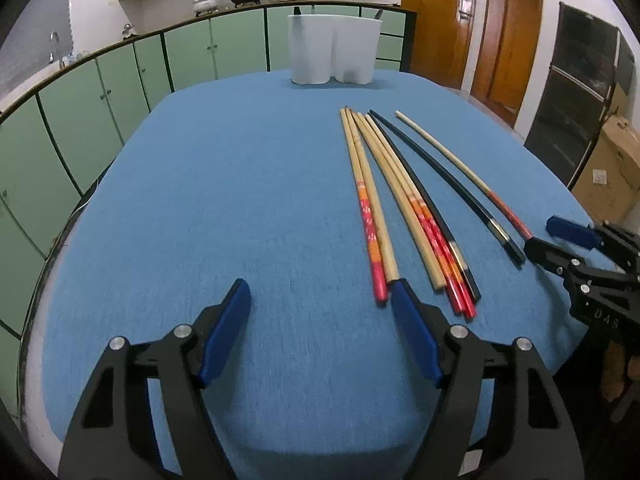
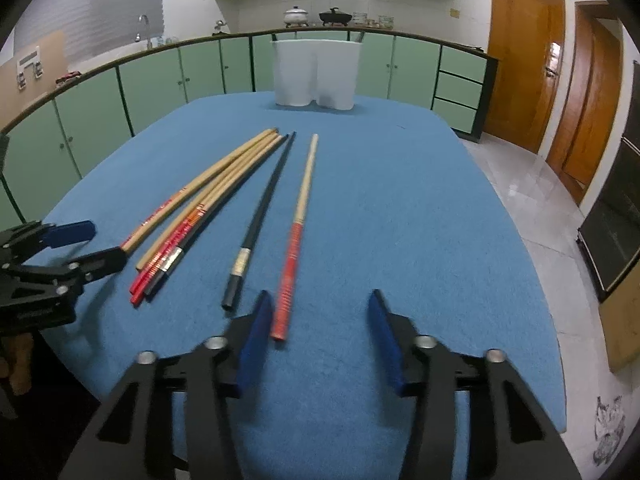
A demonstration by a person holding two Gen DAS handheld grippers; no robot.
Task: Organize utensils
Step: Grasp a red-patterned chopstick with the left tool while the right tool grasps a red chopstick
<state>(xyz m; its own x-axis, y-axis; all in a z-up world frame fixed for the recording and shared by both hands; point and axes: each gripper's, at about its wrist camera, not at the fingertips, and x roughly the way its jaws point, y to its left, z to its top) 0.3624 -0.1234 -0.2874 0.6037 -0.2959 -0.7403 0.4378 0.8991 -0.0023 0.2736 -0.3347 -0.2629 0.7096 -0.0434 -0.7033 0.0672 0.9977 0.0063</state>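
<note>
While both grippers, left and right, hover with jaws wide apart and empty, chopsticks lie on the blue table: bamboo with red handles, two black.

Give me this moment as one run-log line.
left gripper: open, empty | right gripper: open, red-handled chopstick end between fingers | chopsticks bundle: on table | white holder: far edge

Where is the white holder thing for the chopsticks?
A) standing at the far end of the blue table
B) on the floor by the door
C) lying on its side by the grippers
A: the white utensil holder stands upright at the far edge of the blue table, beyond the chopsticks lying flat.
</note>
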